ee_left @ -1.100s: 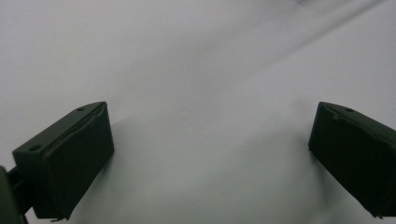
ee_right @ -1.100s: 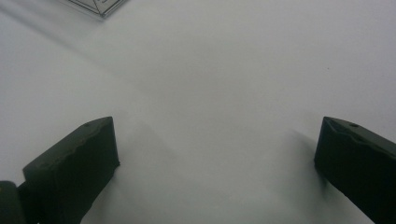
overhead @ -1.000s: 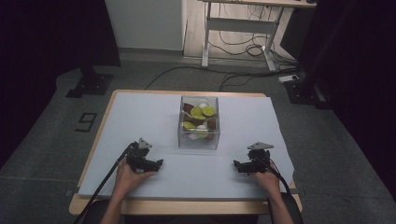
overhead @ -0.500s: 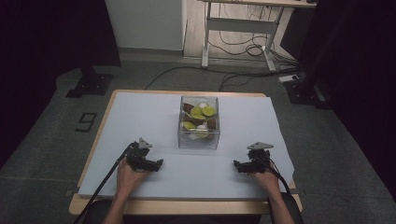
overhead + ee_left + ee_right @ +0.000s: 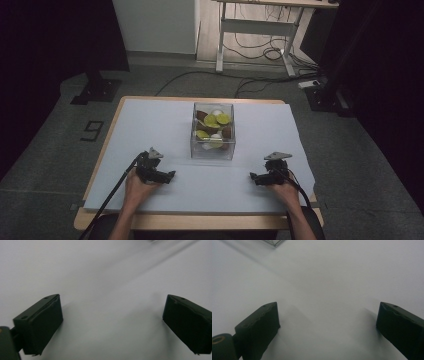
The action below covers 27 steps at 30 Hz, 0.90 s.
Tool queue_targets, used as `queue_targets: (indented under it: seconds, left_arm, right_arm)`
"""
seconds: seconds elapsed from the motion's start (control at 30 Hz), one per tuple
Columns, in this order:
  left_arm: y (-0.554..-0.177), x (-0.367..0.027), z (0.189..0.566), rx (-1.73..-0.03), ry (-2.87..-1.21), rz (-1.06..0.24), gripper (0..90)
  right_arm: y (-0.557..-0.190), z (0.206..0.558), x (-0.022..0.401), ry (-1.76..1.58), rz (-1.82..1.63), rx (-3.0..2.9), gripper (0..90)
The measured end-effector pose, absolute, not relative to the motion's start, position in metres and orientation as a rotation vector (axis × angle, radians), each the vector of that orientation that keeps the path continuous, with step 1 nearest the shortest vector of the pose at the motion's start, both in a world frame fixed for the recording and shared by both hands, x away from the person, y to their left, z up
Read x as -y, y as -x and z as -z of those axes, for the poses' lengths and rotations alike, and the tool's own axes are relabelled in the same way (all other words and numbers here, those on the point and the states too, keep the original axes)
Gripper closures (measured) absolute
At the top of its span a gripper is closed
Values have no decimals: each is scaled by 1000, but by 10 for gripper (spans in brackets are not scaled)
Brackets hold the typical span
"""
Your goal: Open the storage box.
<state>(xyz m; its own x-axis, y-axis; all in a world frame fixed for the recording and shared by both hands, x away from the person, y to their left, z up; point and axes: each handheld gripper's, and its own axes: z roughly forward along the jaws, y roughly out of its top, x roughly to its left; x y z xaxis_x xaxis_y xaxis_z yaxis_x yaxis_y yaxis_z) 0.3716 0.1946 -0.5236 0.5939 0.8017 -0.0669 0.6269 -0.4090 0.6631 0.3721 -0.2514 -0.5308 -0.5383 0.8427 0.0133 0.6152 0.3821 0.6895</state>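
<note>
two grippers low over the white sheet (image 5: 150, 125), left gripper (image 5: 171, 175) jaws wide apart, right gripper (image 5: 253, 176) likewise, both empty, clear box (image 5: 213, 148) of fruit pieces far centre

Support: a wooden table (image 5: 107, 150) with a light edge is seen from the high view, standing on a grey floor (image 5: 45, 165).
Covering: a pale sheet (image 5: 150, 125) is laid over almost the whole top; a strip of wood is left bare along the left and near edges.
On the sheet, centre: a clear box (image 5: 213, 131) is set upright, toward the far side; round green, brown and white pieces are held in it.
On the sheet, near side: the left gripper (image 5: 167, 176) and the right gripper (image 5: 254, 177) are rested low over it, well apart, either side of the box.
</note>
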Motion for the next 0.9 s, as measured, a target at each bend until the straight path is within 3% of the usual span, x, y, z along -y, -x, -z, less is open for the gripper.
queue_targets:
  seconds: [0.57, 0.9]
  left_arm:
    - [-362, -171, 506, -941, -2174, -364, 78]
    - [-363, -150, 494, -845, -2179, -379, 154]
  right_arm:
    - [-368, 509, 244, -1196, -1060, -2364, 45]
    - [-365, 496, 228, -1106, -1092, -2380, 129]
